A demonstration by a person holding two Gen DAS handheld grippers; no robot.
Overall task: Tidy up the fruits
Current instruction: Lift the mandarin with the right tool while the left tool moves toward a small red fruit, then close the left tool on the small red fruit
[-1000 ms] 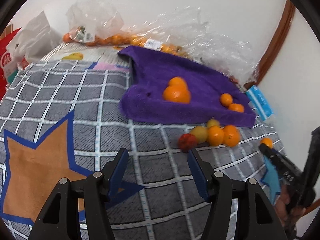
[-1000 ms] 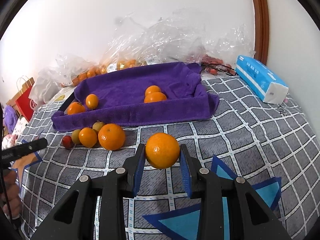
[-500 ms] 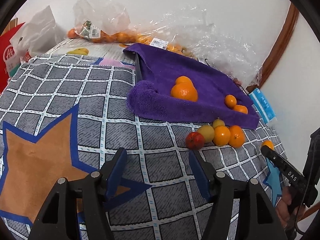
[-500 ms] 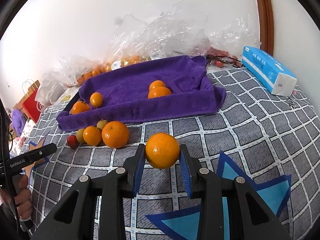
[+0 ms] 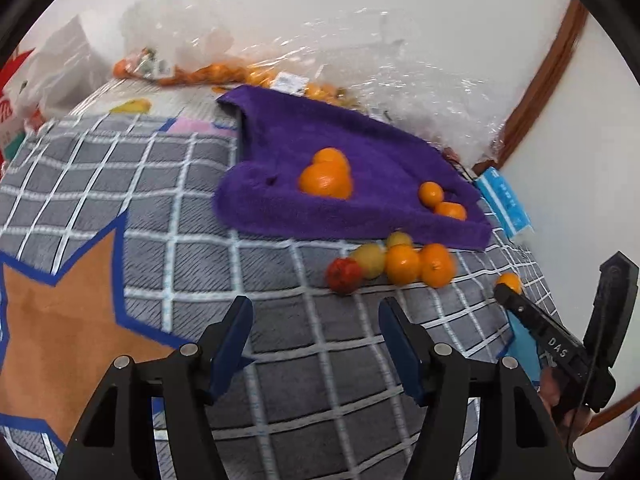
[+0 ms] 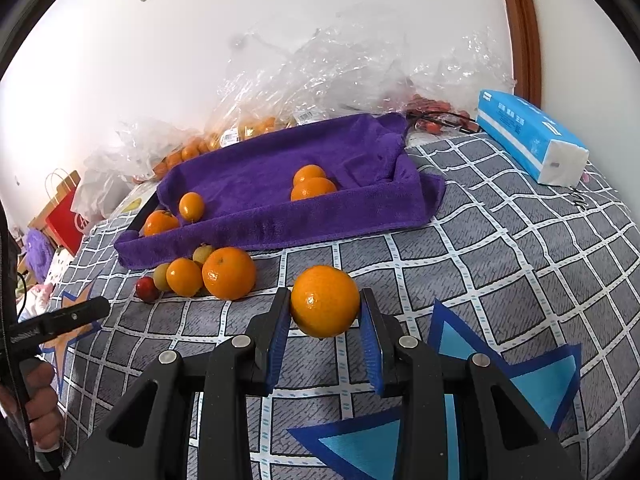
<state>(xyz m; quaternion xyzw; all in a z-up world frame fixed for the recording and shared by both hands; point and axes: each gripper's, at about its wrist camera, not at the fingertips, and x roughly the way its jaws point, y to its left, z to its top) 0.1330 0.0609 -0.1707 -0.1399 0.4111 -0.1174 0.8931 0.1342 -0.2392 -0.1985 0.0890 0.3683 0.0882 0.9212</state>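
Observation:
My right gripper is shut on an orange and holds it above the checked blanket, short of the purple towel tray. The tray holds two oranges at the right and two smaller ones at the left. A cluster of loose fruit lies in front of the tray: oranges, yellow-green fruits and a small red one. My left gripper is open and empty over the blanket, short of that cluster. The right gripper with its orange shows at the right of the left wrist view.
Clear plastic bags with more oranges lie behind the tray by the wall. A blue tissue pack lies at the right. A red paper bag stands at the far left. The blanket has star patterns.
My right gripper has carried the orange a little closer to the tray. The left gripper has shifted slightly, its view swinging left and back; it stays open.

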